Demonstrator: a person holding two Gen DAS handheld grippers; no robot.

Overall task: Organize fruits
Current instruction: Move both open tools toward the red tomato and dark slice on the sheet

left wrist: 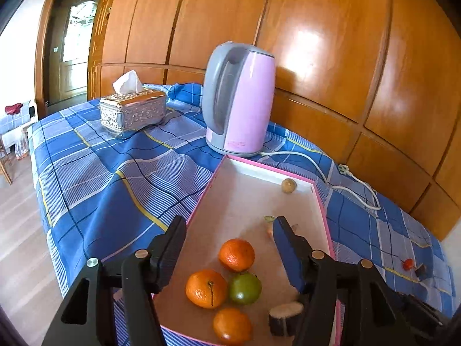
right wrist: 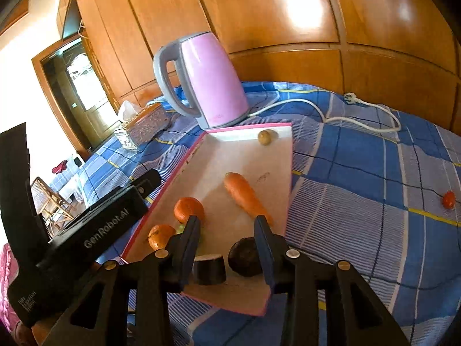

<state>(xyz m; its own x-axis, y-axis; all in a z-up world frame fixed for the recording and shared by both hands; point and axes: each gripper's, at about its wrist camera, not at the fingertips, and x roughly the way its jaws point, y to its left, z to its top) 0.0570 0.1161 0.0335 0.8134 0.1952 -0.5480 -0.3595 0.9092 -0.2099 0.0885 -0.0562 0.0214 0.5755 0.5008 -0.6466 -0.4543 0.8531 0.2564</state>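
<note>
Left gripper [left wrist: 229, 226] open, empty – over oranges [left wrist: 236, 254] at tray [left wrist: 201, 201] near edge; right gripper [right wrist: 227, 223] part-open, empty, by carrot [right wrist: 245, 194].

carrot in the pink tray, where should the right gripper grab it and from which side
Take the carrot across its thick upper half, coming from above with fingers either side of its long axis. It lies flat and alone on the tray floor, tapering toward the right gripper, so the thin tip offers less hold.

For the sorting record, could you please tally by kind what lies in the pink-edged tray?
Oranges: 3
Green citrus fruit: 1
Carrot: 1
Eggplant piece: 1
Dark round fruit: 1
Small tan round fruit: 1
Total: 8
</note>
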